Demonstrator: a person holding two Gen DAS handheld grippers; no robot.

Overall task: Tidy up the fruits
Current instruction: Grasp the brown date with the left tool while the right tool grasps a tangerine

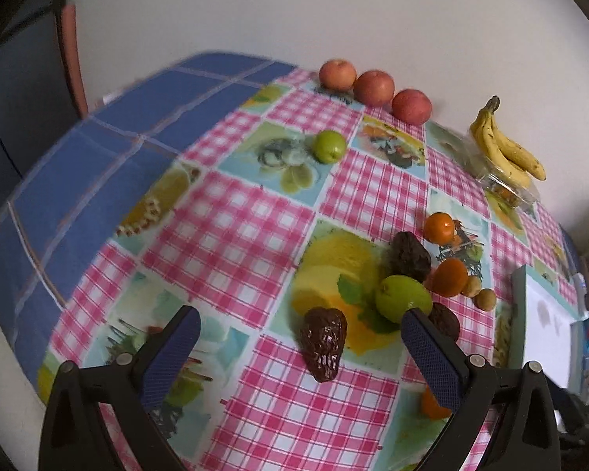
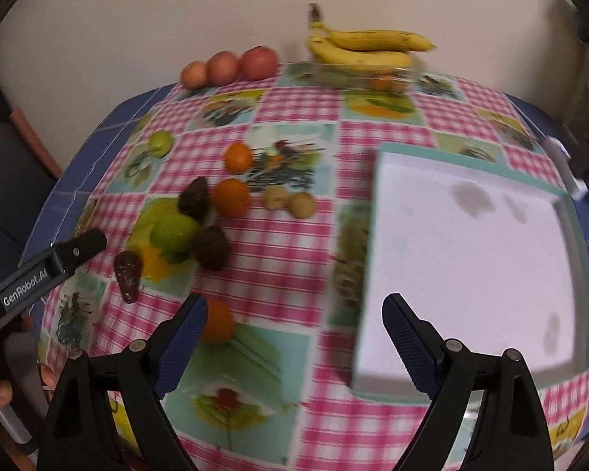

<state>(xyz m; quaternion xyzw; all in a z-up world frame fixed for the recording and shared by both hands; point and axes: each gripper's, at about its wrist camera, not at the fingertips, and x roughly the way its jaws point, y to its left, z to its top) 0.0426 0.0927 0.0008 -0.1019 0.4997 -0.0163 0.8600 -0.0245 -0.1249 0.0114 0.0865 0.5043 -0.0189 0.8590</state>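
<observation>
Fruits lie scattered over a checked tablecloth (image 1: pixel 231 227), all of them ahead of both tongs. The left tongs (image 1: pixel 300 327) are spread wide and hold nothing; a dark wrinkled fruit (image 1: pixel 322 343) lies between their tips, and a green fruit (image 1: pixel 402 298) sits just beside the right tip. Beyond that are two more dark fruits (image 1: pixel 410 257), two oranges (image 1: pixel 439 227), and two small tan fruits (image 1: pixel 479 294). Far ahead, three apples (image 1: pixel 373 87) stand in a row by the wall, a second green fruit (image 1: pixel 330 146) lies alone before them, and bananas (image 1: pixel 504 147) rest on a clear container (image 1: pixel 506 190) to the right.

The right tongs (image 2: pixel 294 310) are also spread and empty. An orange (image 2: pixel 216 322) lies just beside their left tip, and a white tray (image 2: pixel 467 259) lies ahead by the right tip, bare but for grey stains. The fruit cluster sits ahead to the left, near the other tongs' arm (image 2: pixel 39 274).
</observation>
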